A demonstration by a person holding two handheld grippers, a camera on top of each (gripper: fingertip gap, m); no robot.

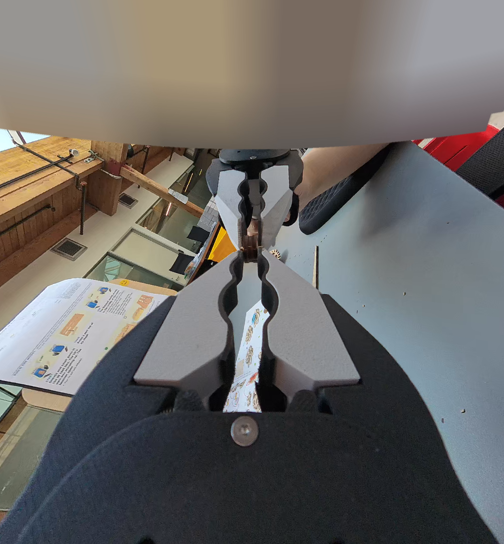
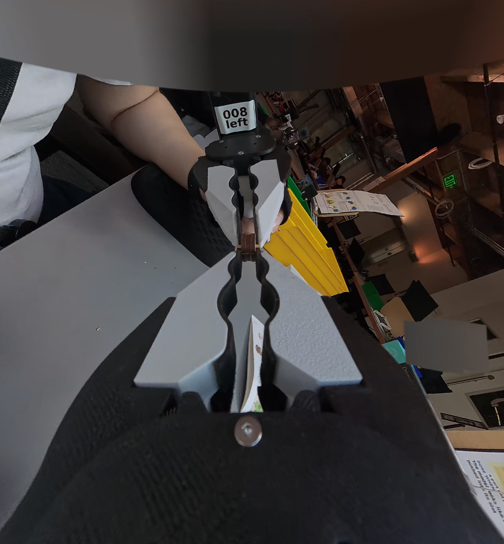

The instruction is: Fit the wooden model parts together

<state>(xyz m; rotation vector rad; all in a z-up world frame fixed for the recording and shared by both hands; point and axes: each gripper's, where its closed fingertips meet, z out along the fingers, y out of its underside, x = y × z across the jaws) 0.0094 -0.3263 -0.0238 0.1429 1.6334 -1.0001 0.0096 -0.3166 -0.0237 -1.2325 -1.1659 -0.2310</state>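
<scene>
The left gripper [image 1: 249, 255], its black body and grey fingers filling the foreground of its own wrist view, met the right gripper [image 1: 250, 235] tip to tip above the grey counter [image 1: 421, 294]. Both were closed down to a narrow gap on a small stack of brown wooden model parts [image 1: 250, 248], which was pinched between the two pairs of fingertips and held clear of the counter. From the opposite side, the right gripper [image 2: 247, 255] pointed straight at the left gripper [image 2: 248, 234], with the wooden model parts [image 2: 248, 247] again caught at the meeting point; how the pieces were slotted into one another could not be made out. A thin light strip stuck out to either side of the stack in the right wrist view. A printed sheet with small drawings [image 1: 246, 362] lay on the counter beneath the left gripper and showed through the gap between its fingers. A black wrist rest [image 1: 330, 203] sat on the counter beyond the grippers, and a person's forearm [image 2: 144, 129] reached over it to the left gripper's handle, which bore a white label [image 2: 235, 117]. A small toothed wooden piece [image 1: 275, 253] lay on the counter just beside the gripper tips. A propped instruction page [image 1: 62, 329] stood off to one side, and yellow bins [image 2: 306, 244] were stacked at the counter's far edge.
</scene>
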